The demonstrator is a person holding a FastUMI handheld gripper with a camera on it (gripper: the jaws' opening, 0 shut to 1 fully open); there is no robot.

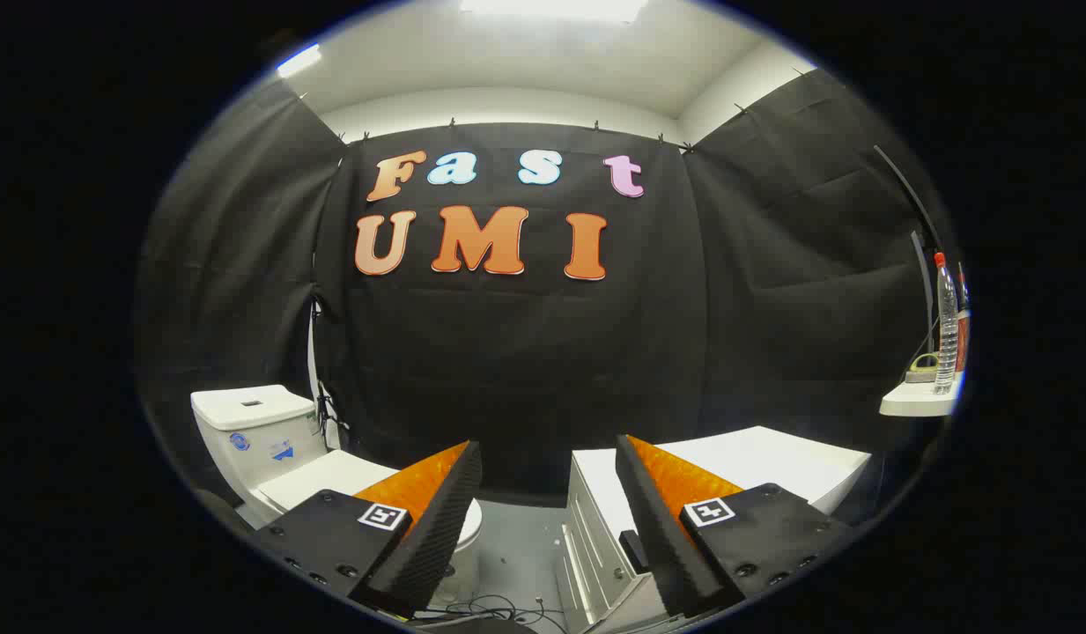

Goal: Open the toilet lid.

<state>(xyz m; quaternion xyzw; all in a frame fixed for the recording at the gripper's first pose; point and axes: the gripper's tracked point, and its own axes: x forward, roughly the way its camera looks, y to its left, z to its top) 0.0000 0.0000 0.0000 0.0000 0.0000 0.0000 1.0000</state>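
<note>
- Furthest left I see the toilet, white, its tank backed against the black cloth wall; two small stickers sit on the tank's front face.
- The toilet lid lies down flat over the bowl, closed. My left finger covers part of it, so the lid's front edge is hidden from me.
- Low on the floor between toilet and cabinet, a tangle of dark cables lies on the grey surface.
- My gripper is held up ahead of all this with its fingers spread wide apart. Nothing sits between them and neither finger touches anything; through the gap I see just the cloth wall and grey floor.
- Right of the gap stands a white cabinet with a flat top and drawer fronts facing the toilet. My right finger overlaps its near corner.
- Far right, a small white shelf juts out from the wall, well apart from the toilet.
- On that shelf a clear plastic bottle with a red cap stands upright, with a small yellowish object I cannot identify just beside it.
</note>
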